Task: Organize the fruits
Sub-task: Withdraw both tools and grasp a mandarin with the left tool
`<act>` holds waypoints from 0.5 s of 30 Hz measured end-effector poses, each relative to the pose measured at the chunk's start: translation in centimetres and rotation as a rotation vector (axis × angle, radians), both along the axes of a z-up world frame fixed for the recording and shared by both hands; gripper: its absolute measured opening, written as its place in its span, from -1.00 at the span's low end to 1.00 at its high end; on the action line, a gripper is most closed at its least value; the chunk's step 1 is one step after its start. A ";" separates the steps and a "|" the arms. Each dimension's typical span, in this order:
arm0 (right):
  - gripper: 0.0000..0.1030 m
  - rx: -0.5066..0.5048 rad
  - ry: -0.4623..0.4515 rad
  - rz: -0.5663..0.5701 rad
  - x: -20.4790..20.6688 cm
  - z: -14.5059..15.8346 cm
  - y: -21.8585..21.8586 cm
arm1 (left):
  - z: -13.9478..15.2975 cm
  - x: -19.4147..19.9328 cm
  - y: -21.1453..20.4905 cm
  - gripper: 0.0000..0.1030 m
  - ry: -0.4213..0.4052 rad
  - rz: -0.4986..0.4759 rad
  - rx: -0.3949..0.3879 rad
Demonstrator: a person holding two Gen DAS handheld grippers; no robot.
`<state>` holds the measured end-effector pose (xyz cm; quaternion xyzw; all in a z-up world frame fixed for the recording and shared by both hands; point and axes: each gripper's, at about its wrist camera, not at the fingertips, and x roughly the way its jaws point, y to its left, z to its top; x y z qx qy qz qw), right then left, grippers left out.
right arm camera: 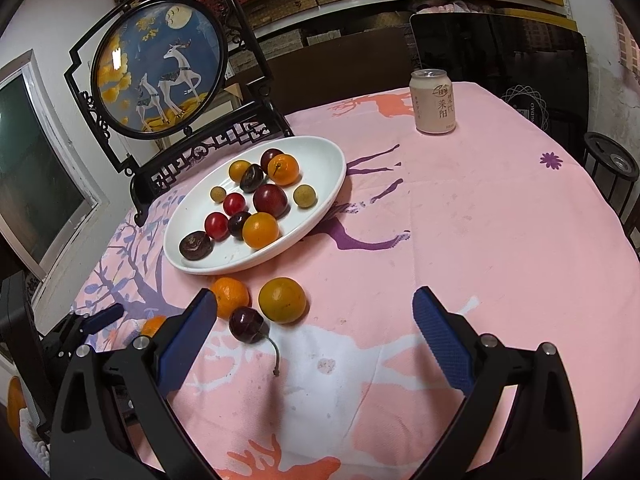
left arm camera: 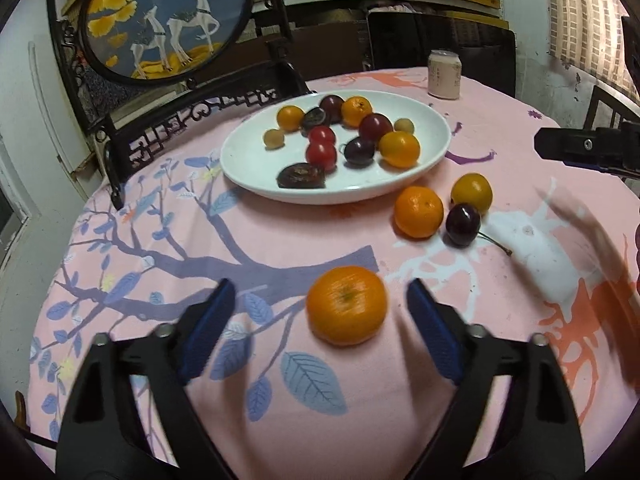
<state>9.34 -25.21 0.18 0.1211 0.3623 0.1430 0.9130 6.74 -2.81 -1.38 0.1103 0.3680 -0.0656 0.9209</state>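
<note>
- Fruit first: the round orange mandarin (left arm camera: 347, 305) sits on the pink cloth-covered table (left arm camera: 280, 400), near the table's front edge and well apart from the wide white plate (left arm camera: 248, 172).
- Your left gripper (left arm camera: 320, 328) has its blue pads on both sides of the mandarin. The jaws are partly open and do not touch it yet.
- Squeeze slowly. The mandarin is round and soft, so it may roll away or get squashed.
- Keep both pads level with its middle, not its top.
- Then lift it and carry it to the plate. Pick a bare spot near the plate's front rim, where no fruit lies.
- Your right gripper (right arm camera: 316, 328) is wide open and holds nothing.
- Three more fruits wait near the plate's rim: a small orange mandarin (right arm camera: 230, 297), a yellow-orange round fruit (right arm camera: 282, 300) and a dark red cherry with a stem (right arm camera: 246, 325). They sit just in front of your right gripper.
</note>
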 end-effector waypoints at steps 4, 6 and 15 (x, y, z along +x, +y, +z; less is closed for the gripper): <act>0.91 -0.018 0.000 0.011 0.0 -0.2 0.5 | -0.8 0.4 -0.4 0.26 0.036 -0.018 0.004; 0.91 -0.030 0.001 0.020 0.0 -0.3 0.8 | -1.1 0.8 -0.6 0.05 0.061 -0.027 -0.006; 0.43 -0.092 -0.011 0.153 -1.0 -0.9 4.0 | -1.0 1.4 0.6 -0.11 0.093 0.013 -0.055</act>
